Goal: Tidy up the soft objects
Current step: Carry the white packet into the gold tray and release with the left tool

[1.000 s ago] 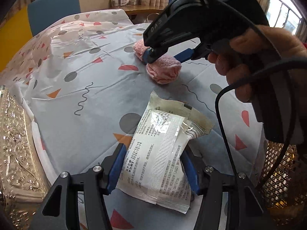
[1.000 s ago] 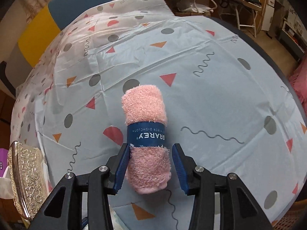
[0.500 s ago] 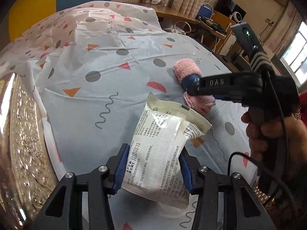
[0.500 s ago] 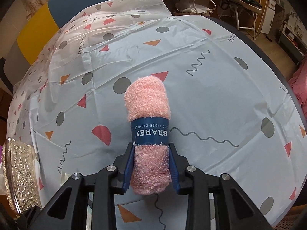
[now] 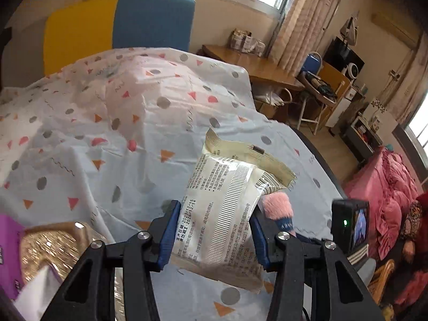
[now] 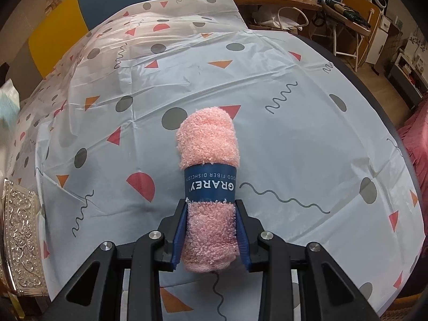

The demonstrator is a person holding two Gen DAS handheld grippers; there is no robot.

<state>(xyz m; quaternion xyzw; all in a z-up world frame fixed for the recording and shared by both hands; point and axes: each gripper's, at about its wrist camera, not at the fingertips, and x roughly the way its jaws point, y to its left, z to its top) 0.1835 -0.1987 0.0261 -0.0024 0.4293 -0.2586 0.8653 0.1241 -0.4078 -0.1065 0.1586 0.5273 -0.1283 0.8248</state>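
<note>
A cream plastic packet (image 5: 227, 208) with printed text hangs above the table, my left gripper (image 5: 212, 234) shut on its lower half. Just right of it in the left wrist view peeks the pink rolled dishcloth (image 5: 278, 208). In the right wrist view that pink rolled dishcloth (image 6: 210, 187), wrapped in a blue paper band, lies on the patterned tablecloth (image 6: 267, 139), and my right gripper (image 6: 211, 230) is shut on its near end, blue pads pressed into the pile.
An ornate gold tray (image 6: 21, 232) sits at the table's left edge, seen too as the gold tray (image 5: 50, 243) beside a purple box (image 5: 9, 254). Blue and yellow chairs (image 5: 120, 26) stand behind the table. A desk (image 5: 256, 64) and pink bedding (image 5: 385, 187) lie to the right.
My left gripper closed on the packet and lifted it off the table, swinging toward the tray side. My right gripper closed onto the dishcloth and stayed in place.
</note>
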